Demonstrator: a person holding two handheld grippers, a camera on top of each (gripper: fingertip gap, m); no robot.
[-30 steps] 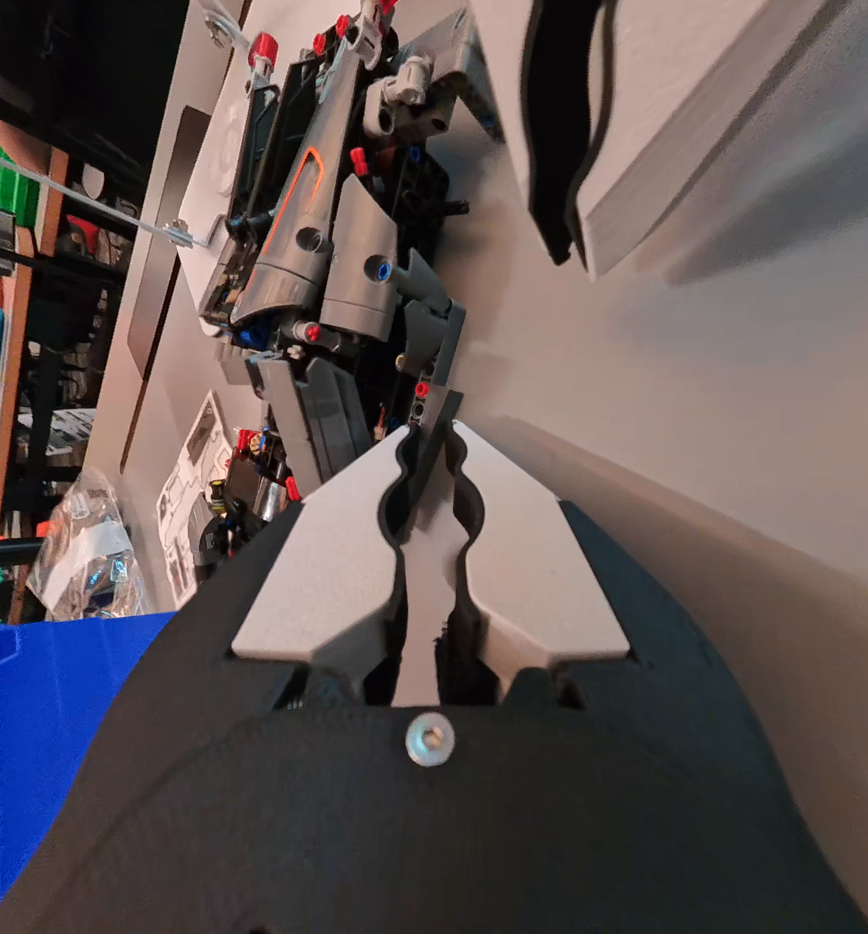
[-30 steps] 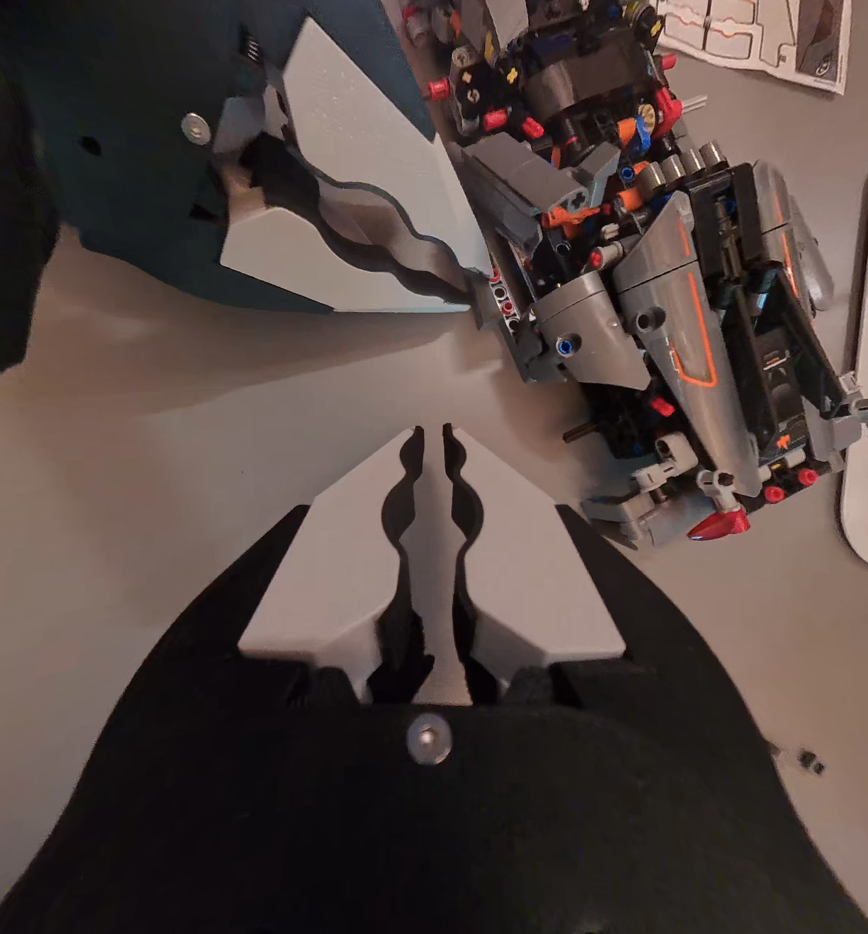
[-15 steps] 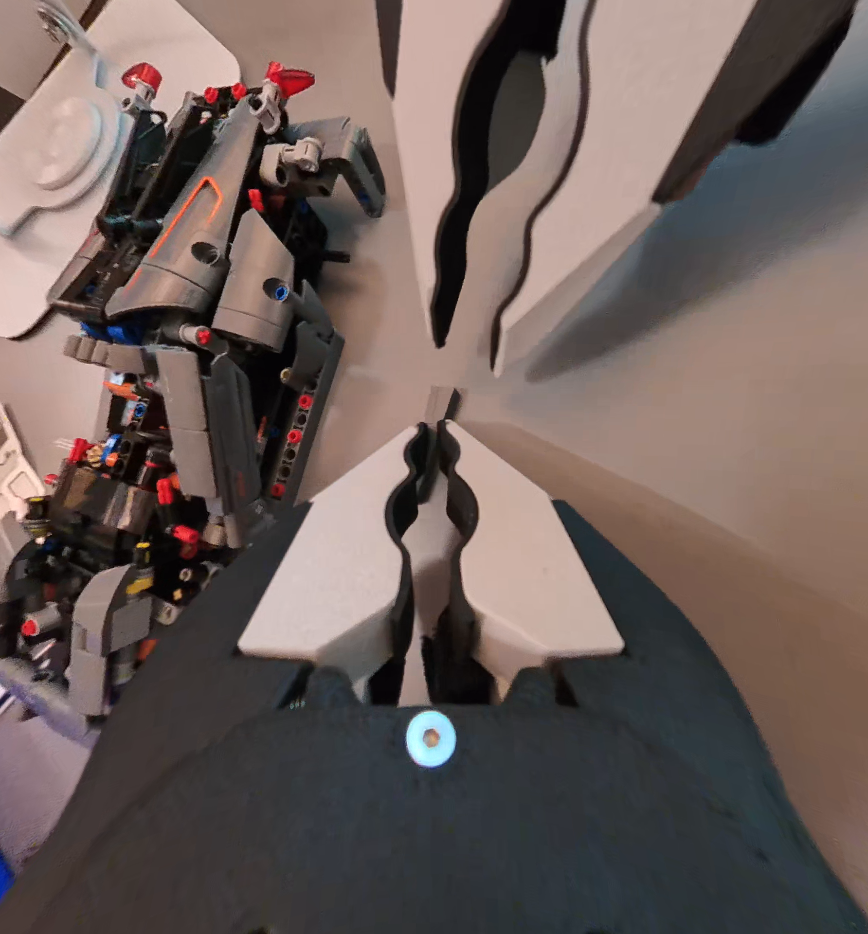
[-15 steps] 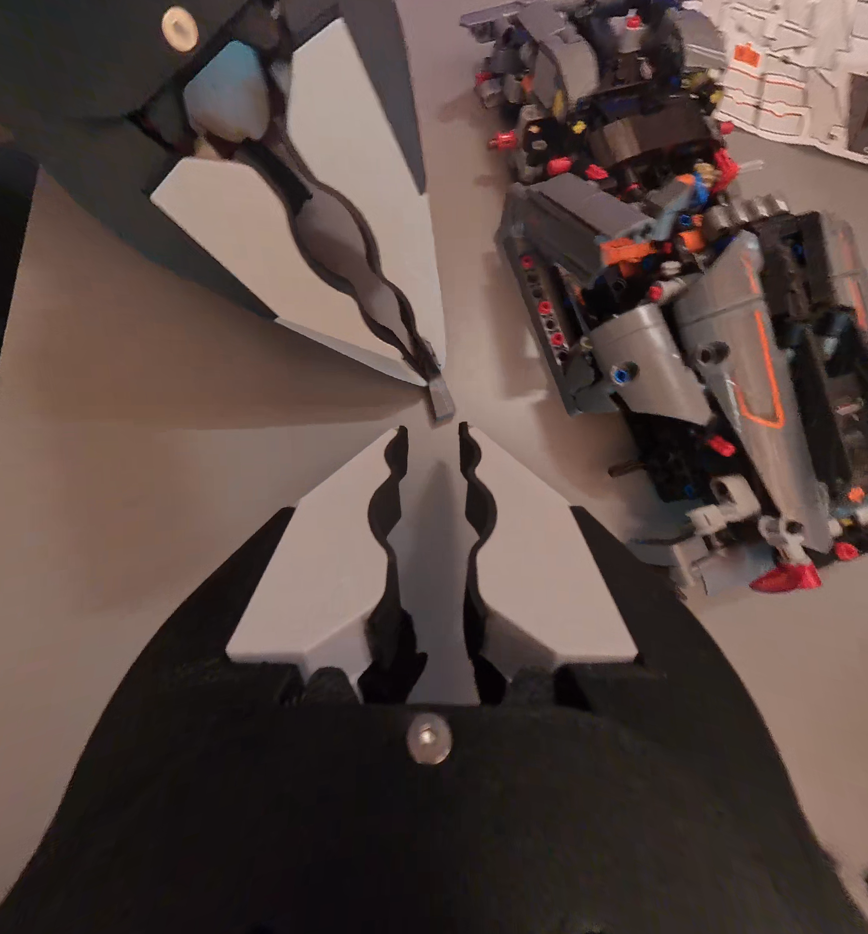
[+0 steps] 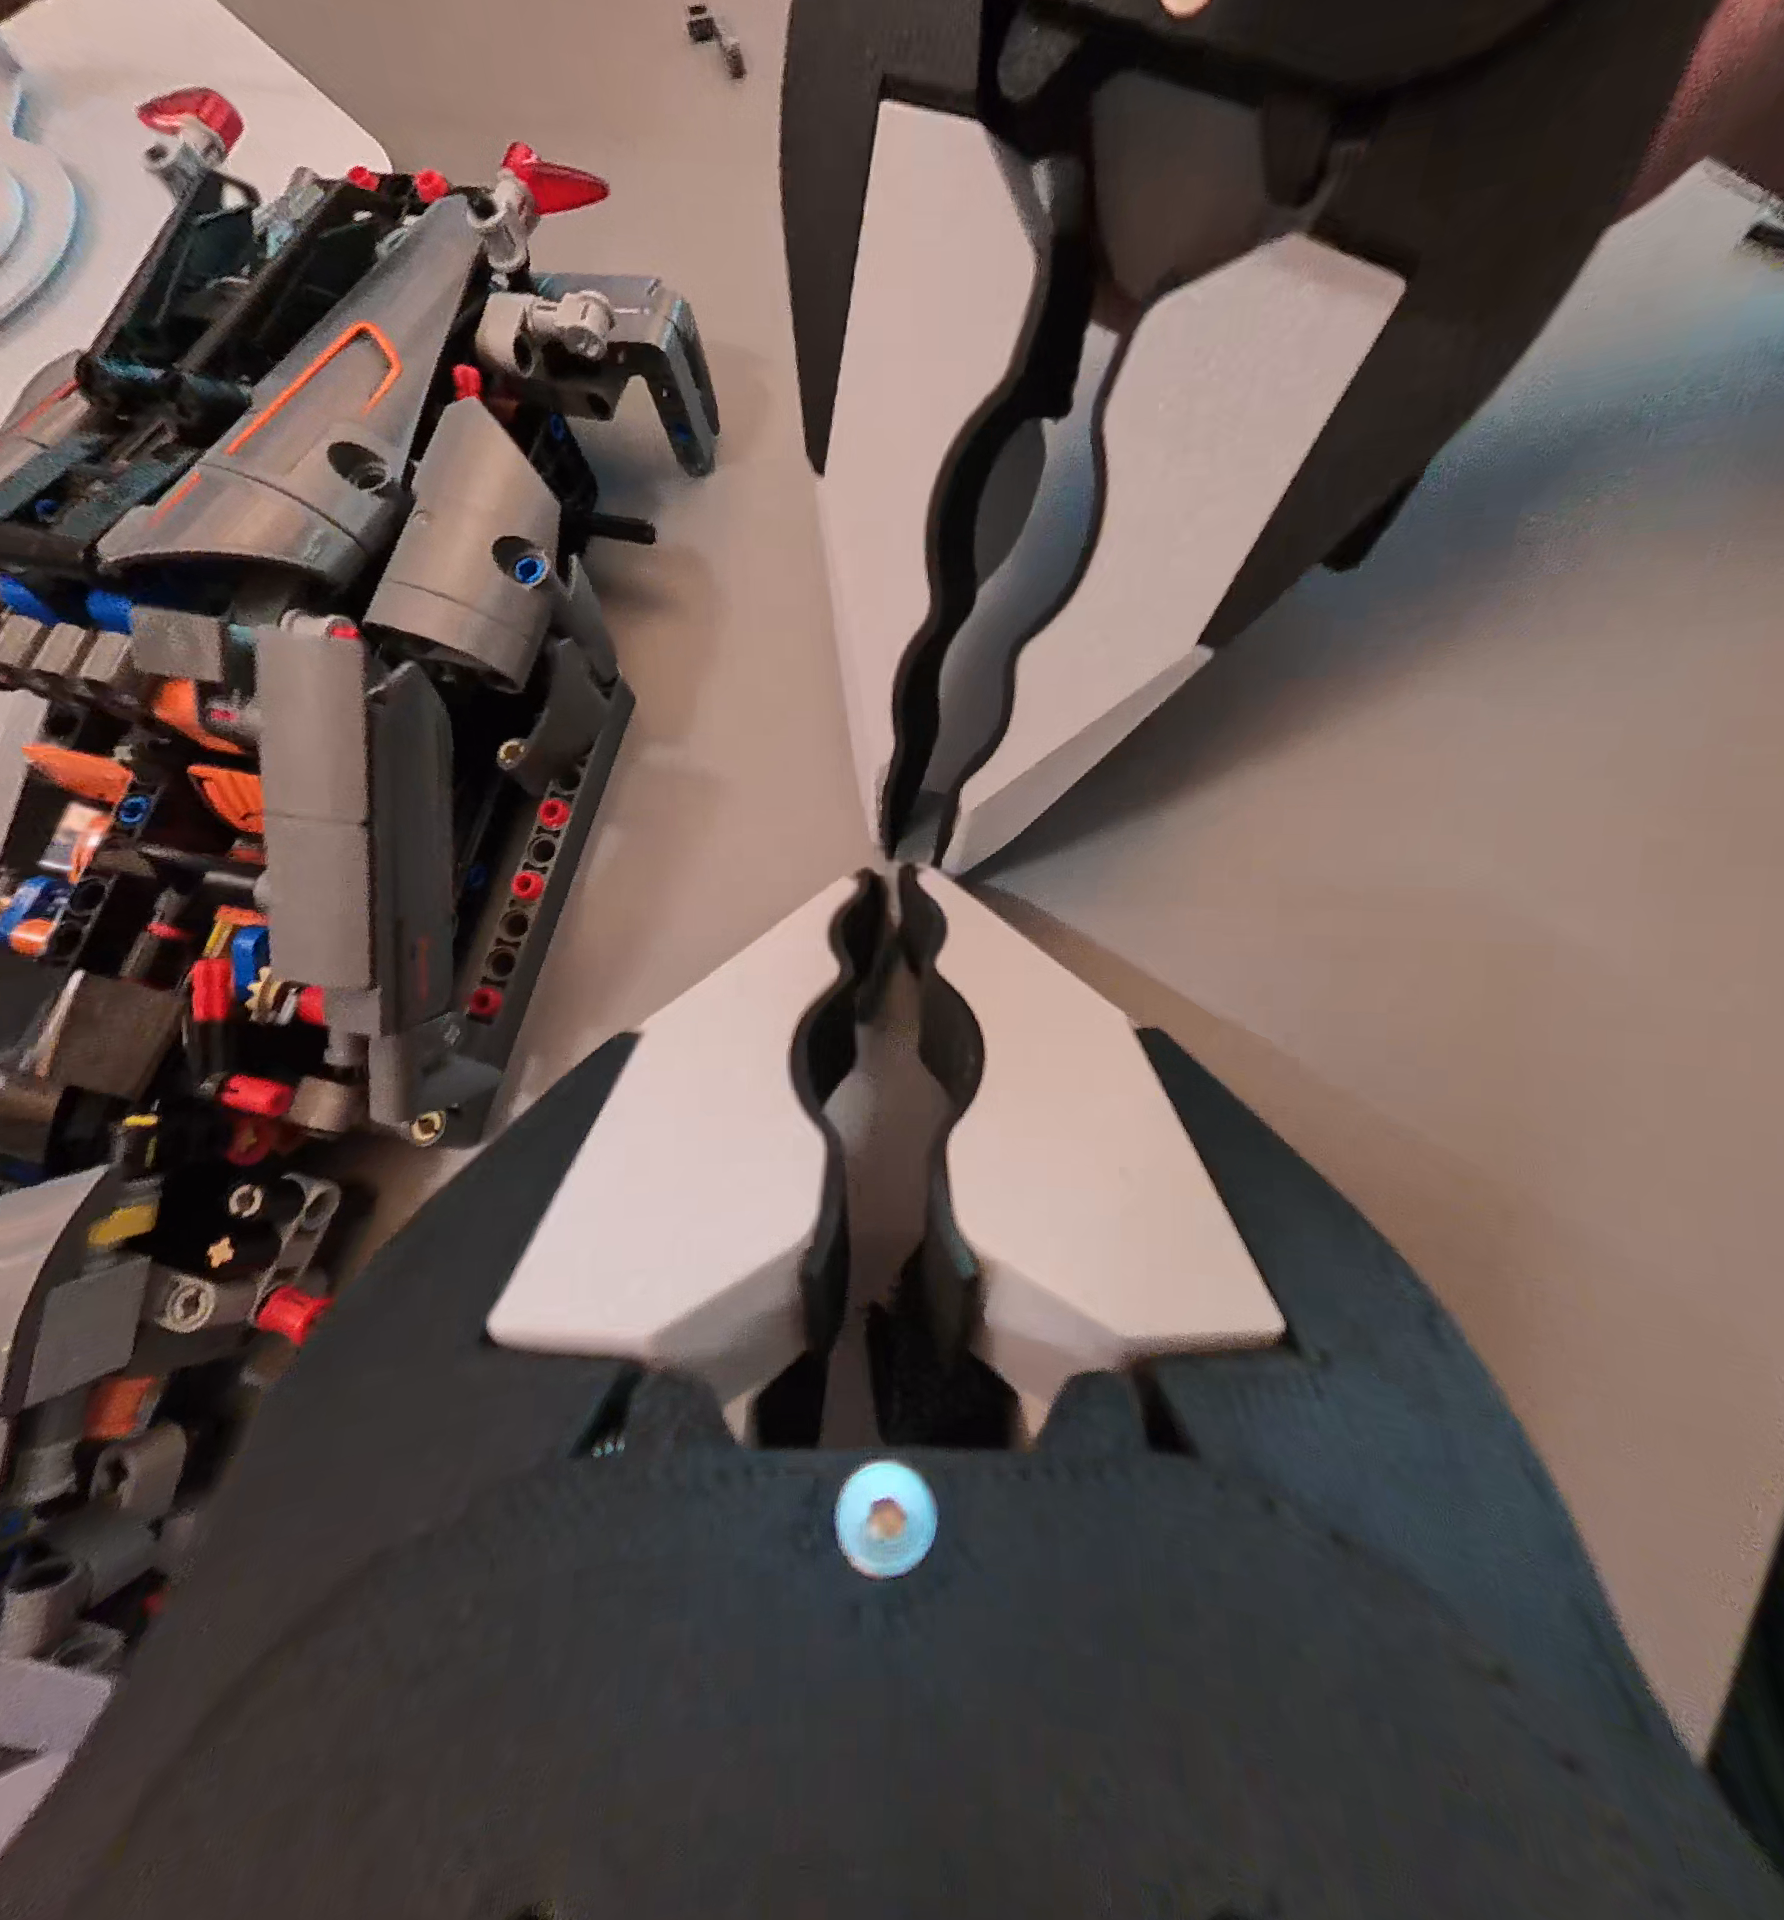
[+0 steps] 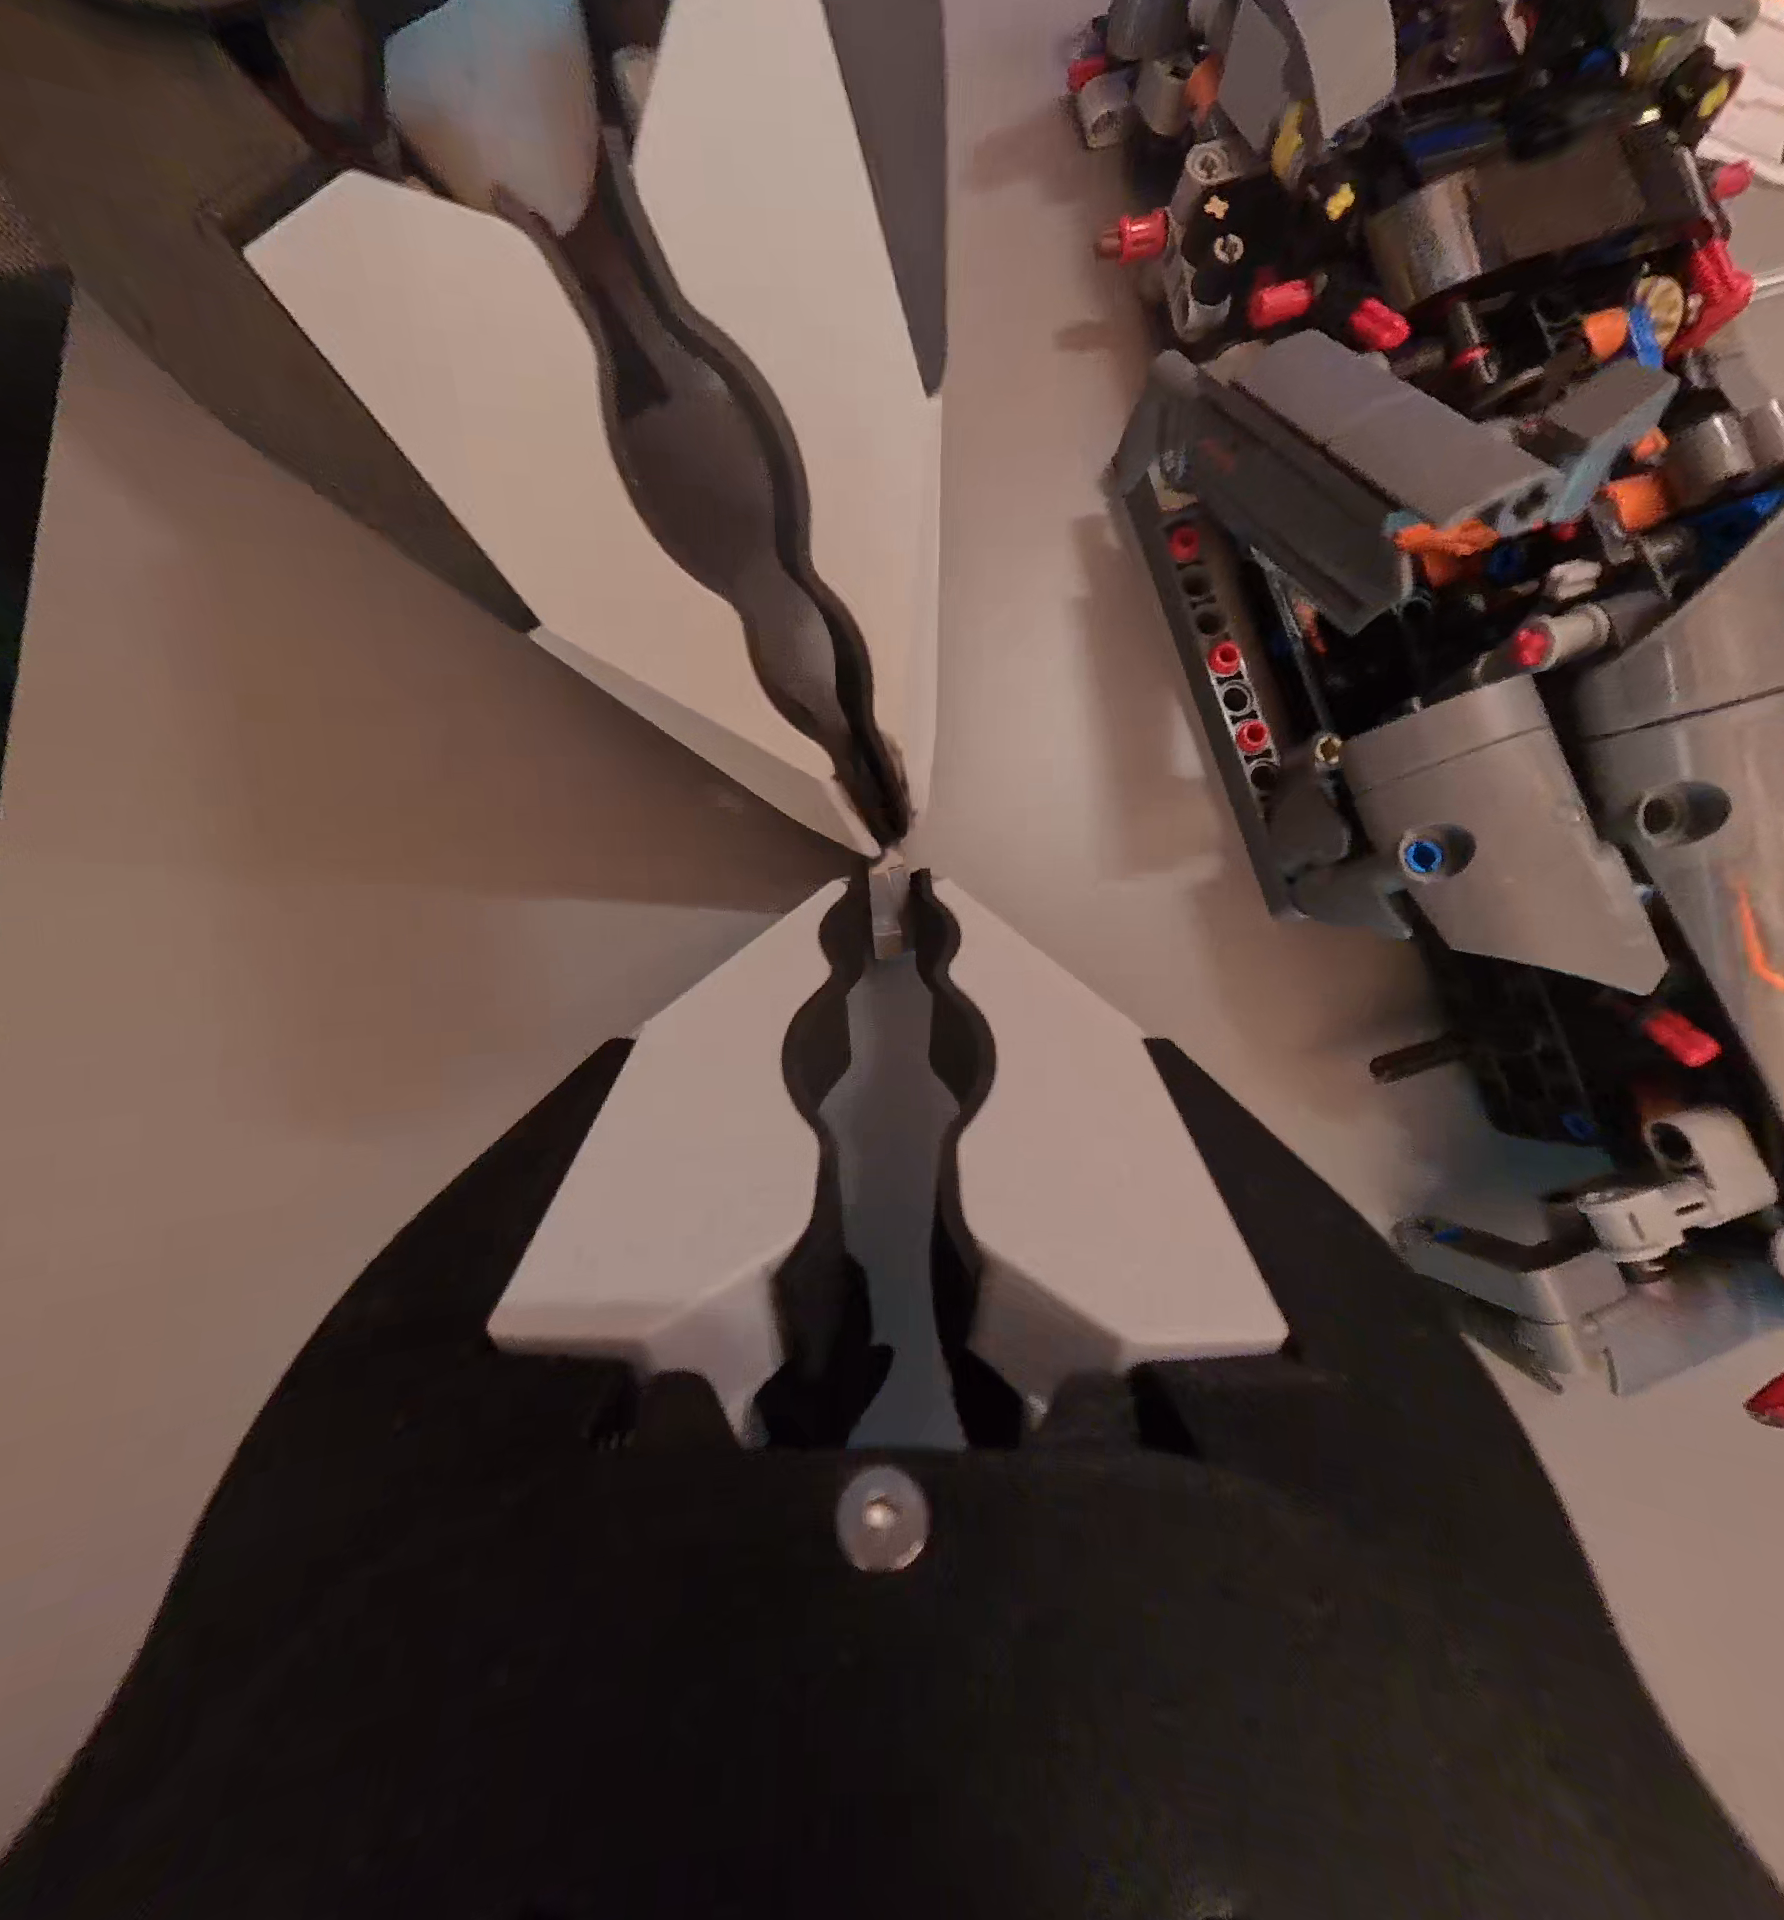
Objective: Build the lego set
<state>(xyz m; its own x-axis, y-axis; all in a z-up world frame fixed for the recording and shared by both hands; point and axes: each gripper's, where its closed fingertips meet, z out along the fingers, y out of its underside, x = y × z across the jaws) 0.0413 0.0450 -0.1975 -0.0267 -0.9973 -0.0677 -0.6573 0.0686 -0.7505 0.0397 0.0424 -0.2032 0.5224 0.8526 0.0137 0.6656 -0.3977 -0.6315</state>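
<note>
While both grippers meet, piece [image 6: 888, 914] (grey) sits between jaws.

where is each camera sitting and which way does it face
Left wrist view: on the left gripper, looking along its fingers at the right gripper's tips, lego model to the left.
Right wrist view: on the right gripper, facing the left gripper, small grey piece between its tips.
Shared: both grippers tip to tip, the model, the table.
</note>
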